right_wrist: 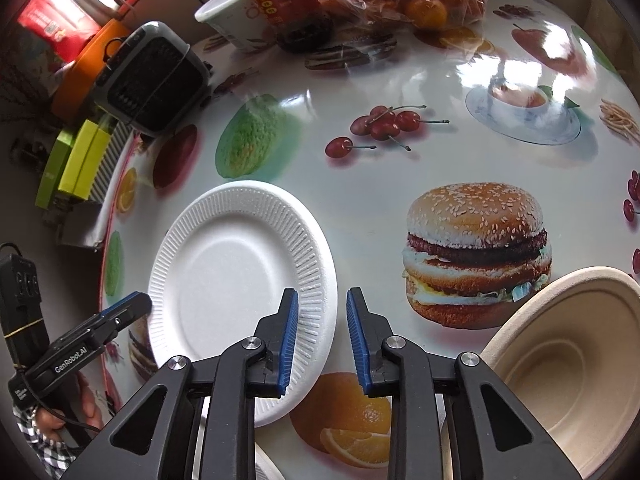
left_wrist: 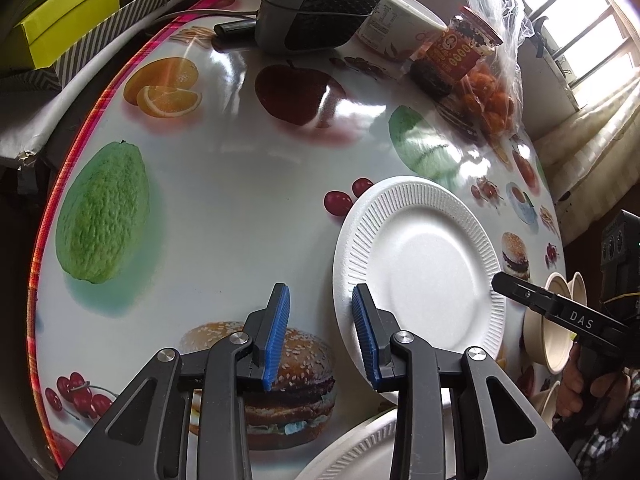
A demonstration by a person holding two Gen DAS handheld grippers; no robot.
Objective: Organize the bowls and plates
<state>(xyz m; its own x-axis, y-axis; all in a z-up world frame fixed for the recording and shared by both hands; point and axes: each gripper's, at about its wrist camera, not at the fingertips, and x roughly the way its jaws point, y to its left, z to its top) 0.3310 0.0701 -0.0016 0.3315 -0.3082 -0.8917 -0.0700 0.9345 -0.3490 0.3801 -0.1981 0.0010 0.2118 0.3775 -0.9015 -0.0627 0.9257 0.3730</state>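
Note:
A white foam plate (left_wrist: 424, 264) lies flat on the fruit-print table; it also shows in the right wrist view (right_wrist: 240, 292). My left gripper (left_wrist: 320, 336) is open and empty, its right finger over the plate's near-left rim. My right gripper (right_wrist: 322, 340) is open and empty, its left finger over the plate's right rim. The right gripper shows in the left view (left_wrist: 532, 296) at the plate's right edge, the left one in the right view (right_wrist: 124, 312). A beige bowl (right_wrist: 568, 368) sits at lower right, and beige bowls (left_wrist: 560, 320) show behind the right gripper. A second white plate (left_wrist: 360, 448) lies under my left gripper.
At the table's far side stand a dark grey speaker-like device (left_wrist: 320, 0), a white cup (left_wrist: 400, 20), a red-labelled jar (left_wrist: 460, 48) and a plastic bag of oranges (left_wrist: 492, 96). Yellow-green boxes (left_wrist: 68, 12) sit beyond the table's left edge.

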